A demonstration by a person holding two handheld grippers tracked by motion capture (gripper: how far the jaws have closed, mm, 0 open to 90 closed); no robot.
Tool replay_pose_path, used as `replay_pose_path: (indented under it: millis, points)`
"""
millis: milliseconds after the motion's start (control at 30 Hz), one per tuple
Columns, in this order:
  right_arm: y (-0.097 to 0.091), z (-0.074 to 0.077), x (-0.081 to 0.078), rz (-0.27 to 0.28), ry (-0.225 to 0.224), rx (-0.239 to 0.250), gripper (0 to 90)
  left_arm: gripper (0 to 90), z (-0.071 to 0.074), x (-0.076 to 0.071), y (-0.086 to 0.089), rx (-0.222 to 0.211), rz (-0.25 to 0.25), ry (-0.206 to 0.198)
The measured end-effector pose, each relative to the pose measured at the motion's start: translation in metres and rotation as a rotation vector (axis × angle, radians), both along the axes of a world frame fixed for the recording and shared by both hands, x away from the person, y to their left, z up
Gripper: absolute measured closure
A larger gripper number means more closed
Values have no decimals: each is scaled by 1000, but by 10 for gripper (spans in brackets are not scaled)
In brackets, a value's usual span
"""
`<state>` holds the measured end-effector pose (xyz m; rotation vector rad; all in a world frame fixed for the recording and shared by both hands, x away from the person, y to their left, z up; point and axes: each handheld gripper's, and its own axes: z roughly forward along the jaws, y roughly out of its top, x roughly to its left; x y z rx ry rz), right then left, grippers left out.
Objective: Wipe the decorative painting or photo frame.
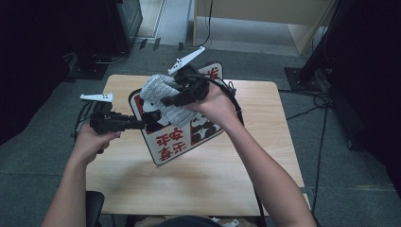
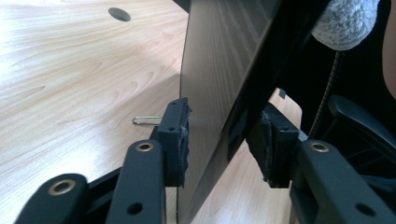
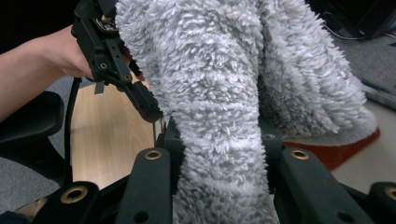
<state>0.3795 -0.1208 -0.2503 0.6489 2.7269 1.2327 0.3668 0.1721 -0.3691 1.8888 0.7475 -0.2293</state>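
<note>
Fluffy grey cloth (image 1: 163, 97), red-lettered white board (image 1: 176, 137)

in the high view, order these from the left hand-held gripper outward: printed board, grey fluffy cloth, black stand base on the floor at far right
1. Printed board: clamped at its left edge by the left hand-held gripper.
2. Grey fluffy cloth: just above, on the board, held by the right hand-held gripper.
3. Black stand base: far right, off the table.

grey fluffy cloth (image 1: 163, 97) over tilted board (image 1: 177, 137) (a sign, perhaps)
</note>
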Motion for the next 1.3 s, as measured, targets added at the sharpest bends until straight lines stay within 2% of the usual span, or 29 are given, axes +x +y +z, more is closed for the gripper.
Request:
replay_pose_path:
  millis: [233, 400, 767, 1300]
  points:
    - [15, 13, -1, 21, -8, -15, 671, 690, 1, -3, 3, 0, -7, -15]
    - [24, 15, 0, 26, -6, -26, 669, 734, 0, -4, 3, -4, -3, -21]
    - [31, 4, 1, 26, 11, -50, 668, 762, 0, -5, 2, 4, -24, -36]
    - [26, -22, 0, 33, 45, -52, 668, 768, 1, -5, 2, 16, -25, -42]
